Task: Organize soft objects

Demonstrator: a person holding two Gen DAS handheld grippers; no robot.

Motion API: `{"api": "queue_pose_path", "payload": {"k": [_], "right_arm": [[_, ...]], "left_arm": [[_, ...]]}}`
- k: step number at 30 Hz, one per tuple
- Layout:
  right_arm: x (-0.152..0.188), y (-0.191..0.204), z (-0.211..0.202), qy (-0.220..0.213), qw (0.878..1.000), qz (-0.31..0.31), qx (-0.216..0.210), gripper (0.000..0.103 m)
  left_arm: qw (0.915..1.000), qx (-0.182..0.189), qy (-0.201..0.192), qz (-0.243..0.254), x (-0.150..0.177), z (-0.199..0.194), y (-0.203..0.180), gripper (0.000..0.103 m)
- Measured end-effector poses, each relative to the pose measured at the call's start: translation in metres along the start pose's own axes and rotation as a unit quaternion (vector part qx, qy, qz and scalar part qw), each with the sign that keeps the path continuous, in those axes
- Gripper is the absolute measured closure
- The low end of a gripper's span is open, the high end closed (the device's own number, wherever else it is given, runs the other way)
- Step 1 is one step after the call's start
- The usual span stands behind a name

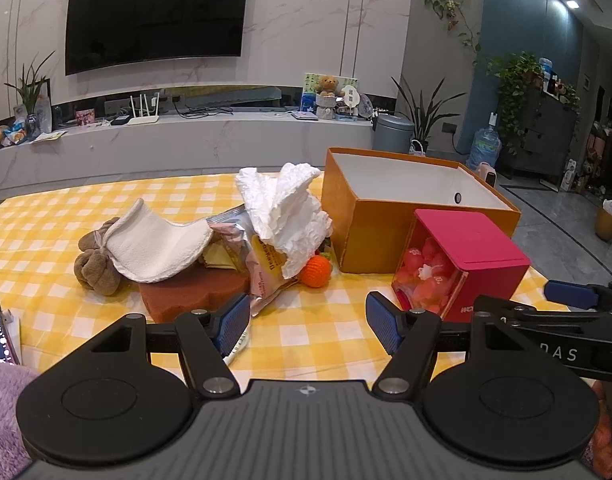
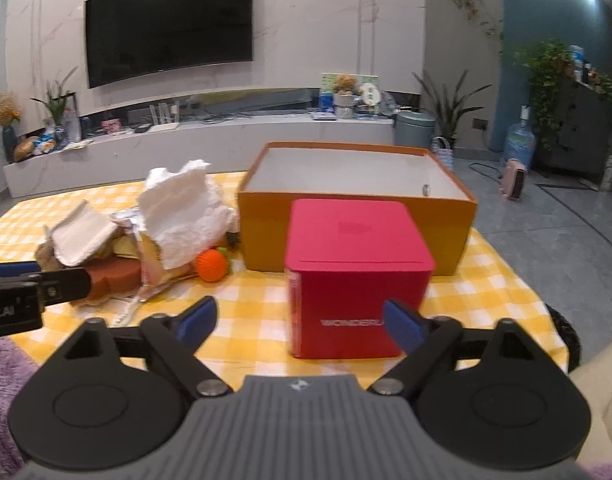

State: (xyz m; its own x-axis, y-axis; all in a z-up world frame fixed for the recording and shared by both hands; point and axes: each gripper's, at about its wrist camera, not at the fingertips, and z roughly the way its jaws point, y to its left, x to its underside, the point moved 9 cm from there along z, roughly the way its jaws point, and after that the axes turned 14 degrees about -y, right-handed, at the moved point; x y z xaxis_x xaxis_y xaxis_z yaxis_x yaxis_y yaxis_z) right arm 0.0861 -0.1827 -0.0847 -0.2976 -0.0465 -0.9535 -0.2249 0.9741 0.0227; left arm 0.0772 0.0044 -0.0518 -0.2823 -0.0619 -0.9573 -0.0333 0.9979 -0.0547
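Both grippers hang low over the near edge of the desk, empty, which reads as a starting stance with nothing yet picked. The left gripper has its fingers spread apart and faces the gap between the heap and the orange box; the right gripper has its fingers likewise apart, aimed at the red box directly before the orange box. The soft objects lie heaped left of the orange box: crumpled white tissue, a white cloth draped over a brown plush toy, a brown sponge, a snack packet and an orange knitted ball. The orange box stands open and appears empty, a likely receptacle. The red box obstructs the right gripper's direct approach to it.
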Motion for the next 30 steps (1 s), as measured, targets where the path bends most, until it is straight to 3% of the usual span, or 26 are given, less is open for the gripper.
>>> {"api": "queue_pose_path", "payload": {"k": [4, 8, 11, 12, 17, 22, 26, 30], "right_arm": [[-0.006, 0.016, 0.006, -0.001, 1.0, -0.006, -0.029, 0.026], [-0.019, 0.036, 0.019, -0.008, 0.998, -0.017, -0.06, 0.026], [-0.026, 0.053, 0.036, -0.009, 0.997, -0.031, -0.075, 0.026], [-0.028, 0.059, 0.044, -0.007, 0.996, -0.035, -0.081, 0.026], [-0.031, 0.088, 0.082, 0.011, 0.994, -0.042, -0.105, 0.025], [-0.038, 0.116, 0.125, 0.028, 0.991, -0.025, -0.127, 0.01], [-0.037, 0.131, 0.162, 0.046, 0.991, -0.012, -0.128, 0.009], [-0.032, 0.138, 0.193, 0.069, 0.99, 0.011, -0.125, 0.009]], "left_arm": [[0.9999, -0.007, 0.014, 0.0, 0.0, 0.003, 0.014, 0.025], [0.9989, -0.013, 0.03, 0.034, -0.005, 0.017, 0.033, 0.025], [0.9985, -0.009, 0.037, 0.04, -0.01, 0.032, 0.049, 0.031], [0.9992, -0.006, 0.03, 0.026, -0.011, 0.037, 0.053, 0.031], [0.9963, -0.029, 0.059, 0.057, -0.014, 0.07, 0.086, 0.031], [0.9911, -0.035, 0.111, 0.065, 0.001, 0.108, 0.115, 0.03], [0.9884, -0.032, 0.134, 0.064, 0.012, 0.131, 0.125, 0.027], [0.9885, -0.03, 0.131, 0.069, 0.015, 0.144, 0.126, 0.027]]}}
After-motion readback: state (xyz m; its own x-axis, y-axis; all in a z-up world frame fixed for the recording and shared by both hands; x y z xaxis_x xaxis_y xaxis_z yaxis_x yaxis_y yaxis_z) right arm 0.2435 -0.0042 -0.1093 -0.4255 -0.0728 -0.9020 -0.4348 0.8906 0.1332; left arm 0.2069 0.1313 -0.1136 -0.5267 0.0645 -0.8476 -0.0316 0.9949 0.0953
